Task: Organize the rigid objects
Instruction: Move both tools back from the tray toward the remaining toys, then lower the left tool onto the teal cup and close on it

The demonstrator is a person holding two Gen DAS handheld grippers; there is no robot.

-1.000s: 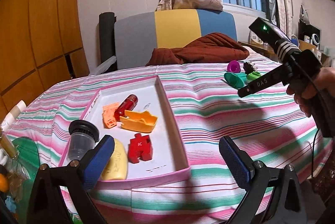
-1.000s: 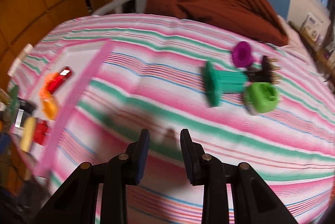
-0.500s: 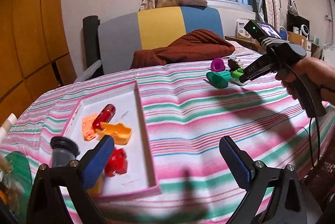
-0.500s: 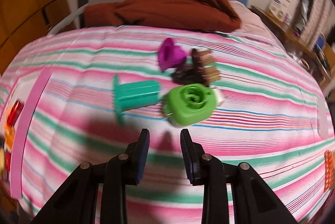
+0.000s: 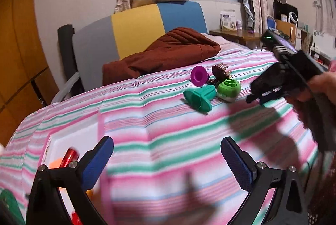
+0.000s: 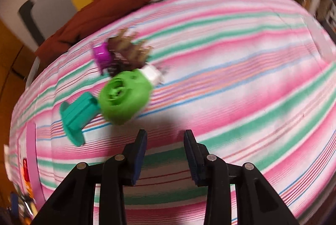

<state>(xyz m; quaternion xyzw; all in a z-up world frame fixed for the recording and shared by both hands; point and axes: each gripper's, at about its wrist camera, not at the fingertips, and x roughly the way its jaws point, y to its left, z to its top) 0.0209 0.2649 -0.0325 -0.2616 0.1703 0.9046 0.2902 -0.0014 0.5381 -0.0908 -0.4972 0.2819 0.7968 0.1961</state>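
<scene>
Four loose pieces lie bunched together on the striped bedspread [image 5: 159, 120]: a green round piece [image 6: 125, 96] with a white end, a teal flanged piece [image 6: 77, 114] touching it, a purple cup-shaped piece [image 6: 101, 55], and a brown spiky piece [image 6: 128, 52] just behind. The right tool [image 6: 164, 141] hovers just short of the green piece, tilted down toward it; its jaws have just been opening, stand a little apart, and nothing is between them. The left tool [image 5: 168, 158] is spread wide and empty over the bedspread, between the cluster and the pink-rimmed tray [image 5: 52, 141] at the near left corner of the bed. That tray already carries several things: a red cylinder [image 5: 70, 158] and orange bits can be made out, the rest hidden behind the tool or blurred. So the sorting looks partly done, with the four pieces of this cluster left to move, judging the green one as next. A brown blanket [image 5: 168, 52] lies beyond the cluster against the headboard.
</scene>
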